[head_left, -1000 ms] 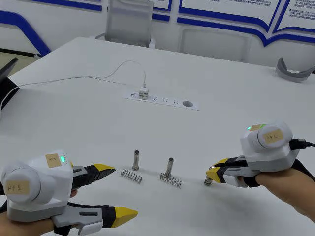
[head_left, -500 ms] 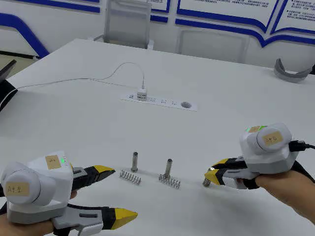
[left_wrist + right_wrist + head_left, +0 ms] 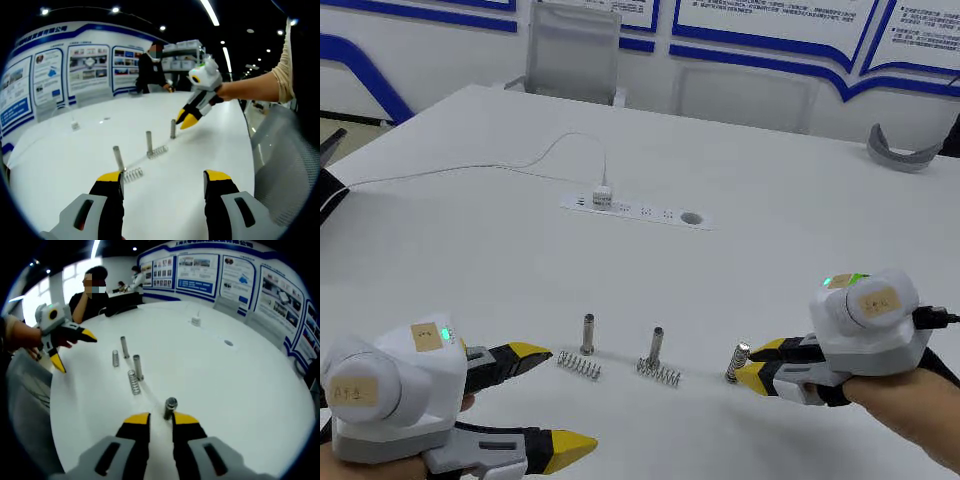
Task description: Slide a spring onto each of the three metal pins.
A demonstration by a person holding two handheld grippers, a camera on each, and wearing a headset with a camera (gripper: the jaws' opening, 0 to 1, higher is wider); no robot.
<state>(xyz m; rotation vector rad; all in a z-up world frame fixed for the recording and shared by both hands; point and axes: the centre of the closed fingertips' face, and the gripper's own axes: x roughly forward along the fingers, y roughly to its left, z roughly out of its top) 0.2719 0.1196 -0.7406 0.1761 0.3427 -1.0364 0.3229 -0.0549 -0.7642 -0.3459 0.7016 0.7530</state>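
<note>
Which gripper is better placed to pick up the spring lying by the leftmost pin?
Left. The left gripper has its jaws wide open just short of that spring; the right gripper is at the third pin.

Three short grey metal pins: far pin (image 3: 588,333) and middle pin (image 3: 656,346) left of the right claw (image 3: 752,366), third pin (image 3: 739,356) between its jaws. Two loose coiled steel springs, far spring (image 3: 579,365) and middle spring (image 3: 659,373), also left of it; perhaps a third round the third pin.
</note>
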